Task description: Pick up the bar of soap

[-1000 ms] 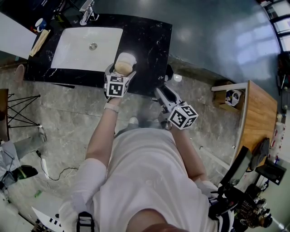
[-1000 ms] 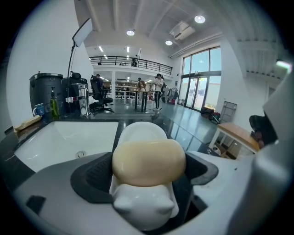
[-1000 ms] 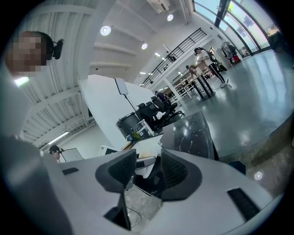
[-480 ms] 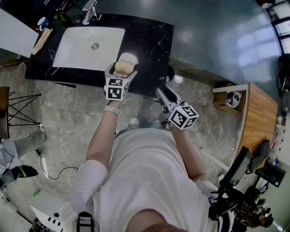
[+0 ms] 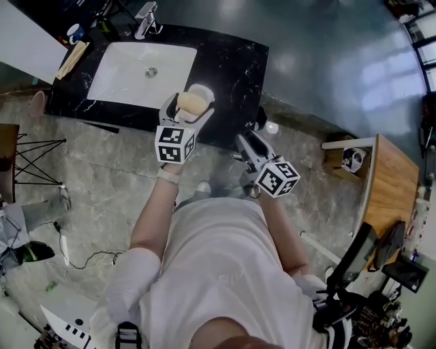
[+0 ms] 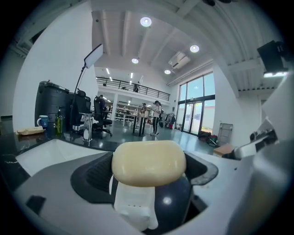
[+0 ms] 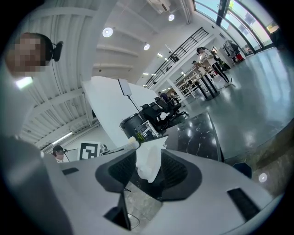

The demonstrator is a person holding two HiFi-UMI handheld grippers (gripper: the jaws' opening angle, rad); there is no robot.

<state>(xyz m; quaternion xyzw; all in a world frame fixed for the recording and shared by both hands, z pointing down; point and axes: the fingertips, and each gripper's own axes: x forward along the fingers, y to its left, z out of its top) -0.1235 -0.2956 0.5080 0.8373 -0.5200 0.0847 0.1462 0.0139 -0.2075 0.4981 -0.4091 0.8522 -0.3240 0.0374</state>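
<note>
A pale yellow bar of soap [image 5: 193,103] is held in the air over the front edge of the black marble counter [image 5: 231,65]. My left gripper [image 5: 193,102] is shut on it. In the left gripper view the soap [image 6: 148,162] lies crosswise between the jaws of the left gripper [image 6: 147,183] and fills the centre. A white round thing [image 5: 203,90] shows just behind the soap; I cannot tell what it is. My right gripper [image 5: 243,141] hangs lower, to the right, off the counter's front edge. In its own view the right gripper [image 7: 148,167] is shut and holds nothing.
A white sink [image 5: 129,75] with a faucet [image 5: 146,12] is set into the counter's left part. A mug [image 5: 75,32] and a tan cloth [image 5: 73,58] lie at its left end. A wooden table [image 5: 388,184] stands at the right, a black-legged stand [image 5: 27,160] at the left.
The head view has shifted slightly. My left gripper, still shut on the soap, has risen a little toward the camera. The right gripper has hardly moved.
</note>
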